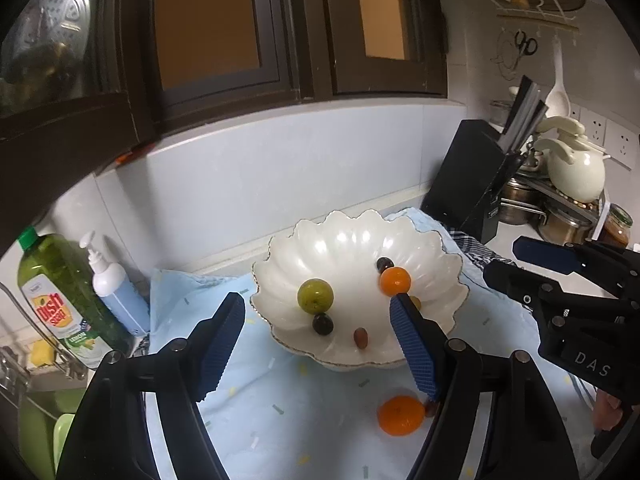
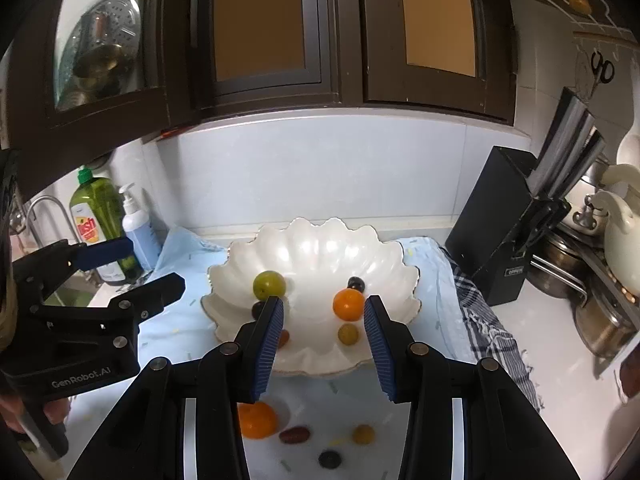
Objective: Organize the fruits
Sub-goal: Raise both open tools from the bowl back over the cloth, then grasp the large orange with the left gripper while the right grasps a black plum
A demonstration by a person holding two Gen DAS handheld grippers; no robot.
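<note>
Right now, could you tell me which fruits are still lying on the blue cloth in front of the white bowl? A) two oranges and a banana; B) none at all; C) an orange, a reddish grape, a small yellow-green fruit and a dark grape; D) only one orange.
C: the right wrist view shows an orange, a reddish grape, a small yellow-green fruit and a dark grape on the blue cloth, outside the white bowl.

Both grippers are held side by side, tilted downward. The left gripper (image 1: pixel 316 344) has its blue-padded fingers (image 1: pixel 224 340) spread wide with nothing between them. The right gripper (image 2: pixel 324 344) stands with a narrower gap, also empty. A fingertip (image 2: pixel 52 414) curls around the left gripper's handle.
</note>
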